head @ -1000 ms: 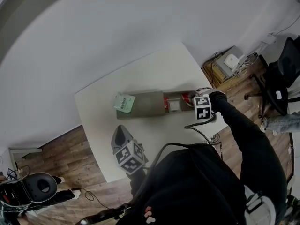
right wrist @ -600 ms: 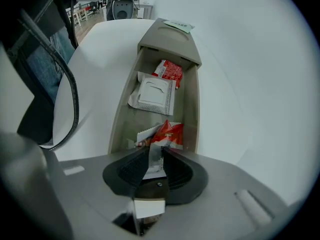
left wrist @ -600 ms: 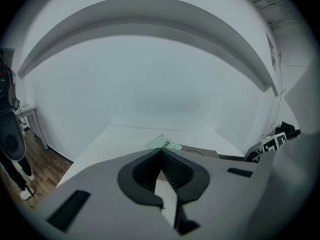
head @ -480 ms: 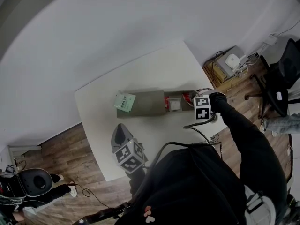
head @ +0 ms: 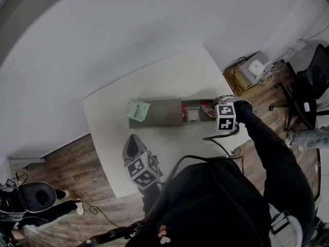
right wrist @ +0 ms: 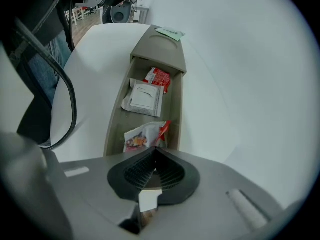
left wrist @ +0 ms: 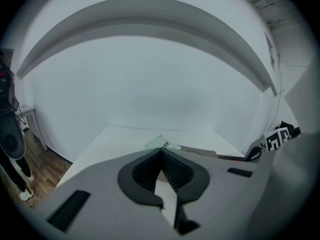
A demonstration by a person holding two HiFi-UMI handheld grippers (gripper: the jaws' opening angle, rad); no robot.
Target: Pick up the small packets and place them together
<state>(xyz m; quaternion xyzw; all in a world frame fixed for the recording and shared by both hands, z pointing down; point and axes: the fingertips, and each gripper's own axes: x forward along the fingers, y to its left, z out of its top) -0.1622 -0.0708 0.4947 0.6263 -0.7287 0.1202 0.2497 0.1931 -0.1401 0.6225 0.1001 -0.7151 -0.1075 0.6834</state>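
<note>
On the right gripper (right wrist: 152,153) the fingers had just been closing and now pinched the near edge of a packet (right wrist: 142,135) at the tray's (right wrist: 172,111) end on the bench (right wrist: 100,59). A white packet (right wrist: 144,99) and a red packet (right wrist: 158,78) lay further along. The left gripper (left wrist: 161,151) hung apart, fingers together, empty.

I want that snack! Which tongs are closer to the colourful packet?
Right. The right tongs have just closed on the edge of the colourful packet; the left tongs hang shut beside the other end of the tray.
</note>
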